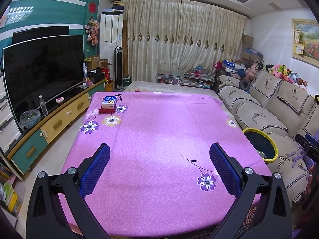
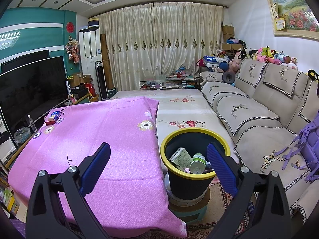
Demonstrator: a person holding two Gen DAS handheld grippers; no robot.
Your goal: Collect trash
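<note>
A dark trash bin with a yellow rim (image 2: 199, 187) stands on a stool beside the table's right edge. It holds a white-green carton (image 2: 180, 156) and a small bottle (image 2: 197, 163). The bin also shows in the left wrist view (image 1: 261, 145). My right gripper (image 2: 158, 152) is open and empty, just above and in front of the bin. My left gripper (image 1: 159, 153) is open and empty over the pink flowered tablecloth (image 1: 159, 131). A tissue pack on a red tray (image 1: 108, 103) sits at the table's far left corner.
A beige sofa (image 2: 259, 107) runs along the right. A TV (image 1: 41, 69) on a low cabinet stands on the left, with a water bottle (image 1: 43, 106) on it. A purple backpack (image 2: 307, 139) lies on the sofa. Curtains and clutter fill the back.
</note>
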